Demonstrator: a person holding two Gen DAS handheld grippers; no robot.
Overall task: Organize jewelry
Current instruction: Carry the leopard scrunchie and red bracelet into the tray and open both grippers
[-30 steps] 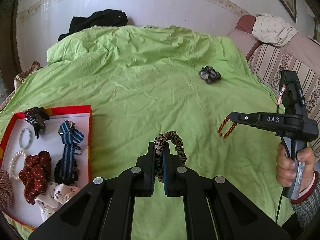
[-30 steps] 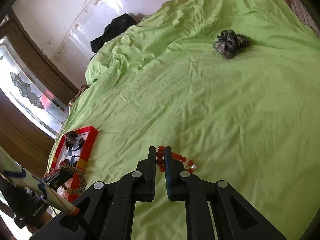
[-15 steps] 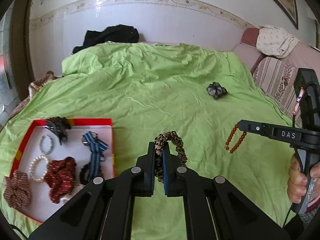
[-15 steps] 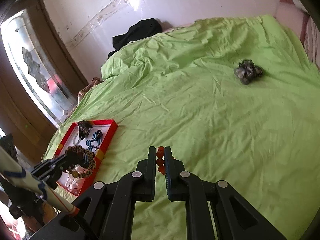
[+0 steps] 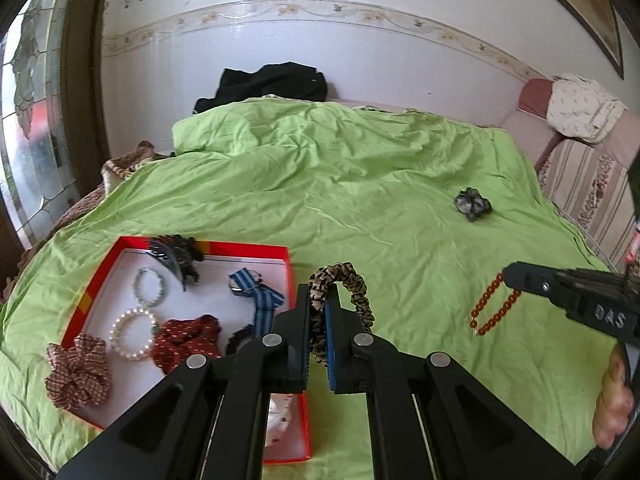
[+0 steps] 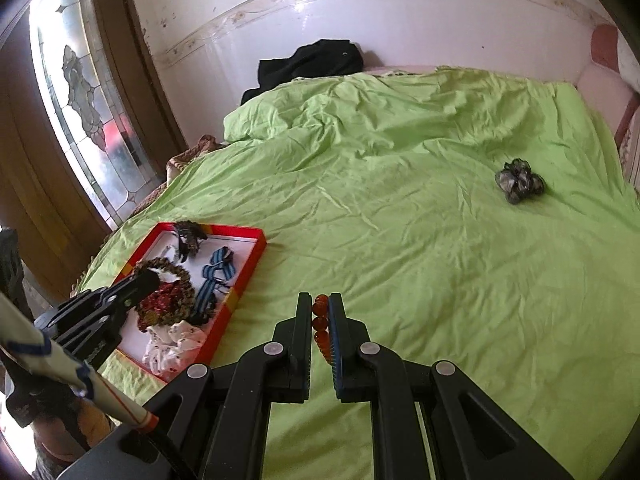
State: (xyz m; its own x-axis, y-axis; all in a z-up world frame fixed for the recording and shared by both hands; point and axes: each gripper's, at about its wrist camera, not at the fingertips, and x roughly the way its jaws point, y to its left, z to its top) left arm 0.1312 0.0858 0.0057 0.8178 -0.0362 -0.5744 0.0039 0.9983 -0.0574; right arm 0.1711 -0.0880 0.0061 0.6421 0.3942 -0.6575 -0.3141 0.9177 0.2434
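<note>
Carrying both catches toward the red tray (image 5: 289, 268) at the left of the green bedspread (image 5: 360, 200), the left gripper (image 5: 318, 336) pinches a leopard-print scrunchie (image 5: 352, 284) clear of the bed beside the tray's right wall; the right gripper (image 6: 320, 320) clamps an orange bead bracelet (image 5: 494, 306), well right. Drop each into bare white floor, not onto the 2 pearl bracelets. A dark scrunchie (image 5: 472, 204) waits far right.

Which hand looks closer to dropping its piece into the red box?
Left. The left gripper, shut on the leopard scrunchie, sits beside the red box; the right gripper with the orange bracelet is farther away.
</note>
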